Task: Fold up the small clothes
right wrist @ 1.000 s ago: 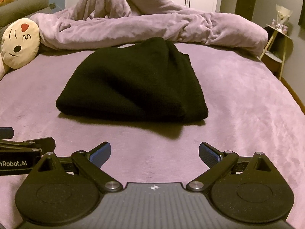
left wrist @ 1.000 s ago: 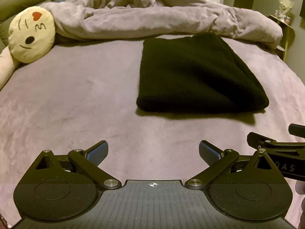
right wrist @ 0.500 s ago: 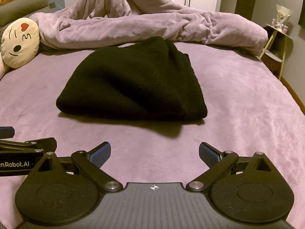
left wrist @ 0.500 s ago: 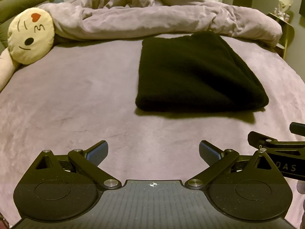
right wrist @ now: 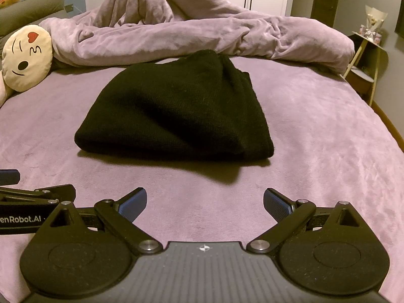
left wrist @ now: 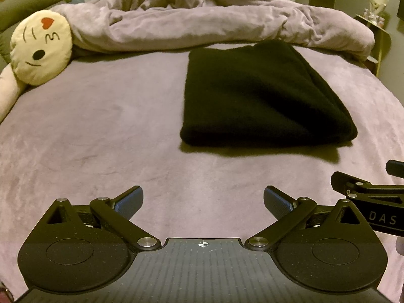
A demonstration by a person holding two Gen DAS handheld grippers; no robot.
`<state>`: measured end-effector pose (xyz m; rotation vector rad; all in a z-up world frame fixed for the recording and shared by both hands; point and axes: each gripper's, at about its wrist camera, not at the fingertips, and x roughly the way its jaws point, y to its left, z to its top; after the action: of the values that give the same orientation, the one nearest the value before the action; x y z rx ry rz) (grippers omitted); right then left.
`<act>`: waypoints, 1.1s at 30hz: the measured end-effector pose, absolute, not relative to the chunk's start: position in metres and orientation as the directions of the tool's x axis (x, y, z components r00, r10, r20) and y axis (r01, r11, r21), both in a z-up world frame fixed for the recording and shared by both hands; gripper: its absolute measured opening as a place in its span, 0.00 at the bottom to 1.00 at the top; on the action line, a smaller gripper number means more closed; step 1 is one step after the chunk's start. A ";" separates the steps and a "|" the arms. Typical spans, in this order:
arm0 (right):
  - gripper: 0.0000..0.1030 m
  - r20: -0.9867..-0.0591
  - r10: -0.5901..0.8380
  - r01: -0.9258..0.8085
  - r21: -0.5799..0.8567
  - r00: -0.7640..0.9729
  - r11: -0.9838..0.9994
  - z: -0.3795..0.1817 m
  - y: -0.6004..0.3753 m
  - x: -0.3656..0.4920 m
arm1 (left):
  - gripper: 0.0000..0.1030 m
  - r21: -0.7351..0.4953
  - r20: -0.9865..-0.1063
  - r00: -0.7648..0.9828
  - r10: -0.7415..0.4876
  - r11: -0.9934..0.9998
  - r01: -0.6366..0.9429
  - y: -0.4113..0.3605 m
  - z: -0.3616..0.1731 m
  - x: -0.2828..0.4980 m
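A black knit garment (left wrist: 262, 96) lies folded into a thick rectangle on the purple bed cover (left wrist: 101, 139); it also shows in the right wrist view (right wrist: 176, 108). My left gripper (left wrist: 203, 202) is open and empty, held above the cover short of the garment's near left corner. My right gripper (right wrist: 204, 202) is open and empty, held short of the garment's near edge. Each gripper's side shows at the edge of the other's view.
A bunched purple duvet (left wrist: 202, 25) lies along the far side of the bed. A cream emoji cushion (left wrist: 41, 48) sits at the far left. A small side table (right wrist: 366, 58) stands past the bed's right edge.
Both grippers have stayed open and nearly still. The views have drifted only slightly. The garment has not moved.
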<state>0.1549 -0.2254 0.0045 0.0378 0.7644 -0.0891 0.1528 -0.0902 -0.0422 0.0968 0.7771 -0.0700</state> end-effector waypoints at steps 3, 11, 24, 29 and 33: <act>0.96 -0.693 -0.067 0.095 0.003 0.718 0.995 0.005 -0.227 0.155 | 1.00 0.060 -0.703 0.710 -0.029 0.993 0.100 -0.090 -0.042 0.153; 0.96 -0.694 -0.061 0.105 0.021 0.717 0.994 0.006 -0.231 0.156 | 1.00 0.057 -0.705 0.709 -0.033 0.993 0.103 -0.091 -0.042 0.153; 0.96 -0.695 -0.059 0.106 0.025 0.716 0.994 0.005 -0.233 0.155 | 1.00 0.045 -0.715 0.698 -0.039 0.994 0.101 -0.088 -0.042 0.154; 0.96 -0.695 -0.056 0.104 0.028 0.717 0.994 0.005 -0.233 0.155 | 1.00 0.055 -0.716 0.697 -0.036 0.993 0.108 -0.089 -0.043 0.154; 0.96 -0.695 -0.056 0.104 0.028 0.717 0.994 0.005 -0.233 0.155 | 1.00 0.058 -0.718 0.695 -0.040 0.991 0.117 -0.091 -0.043 0.154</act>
<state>0.1550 -0.2330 0.0055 0.0664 0.7659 -0.0883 0.1540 -0.0905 -0.0433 0.1020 0.7979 -0.0873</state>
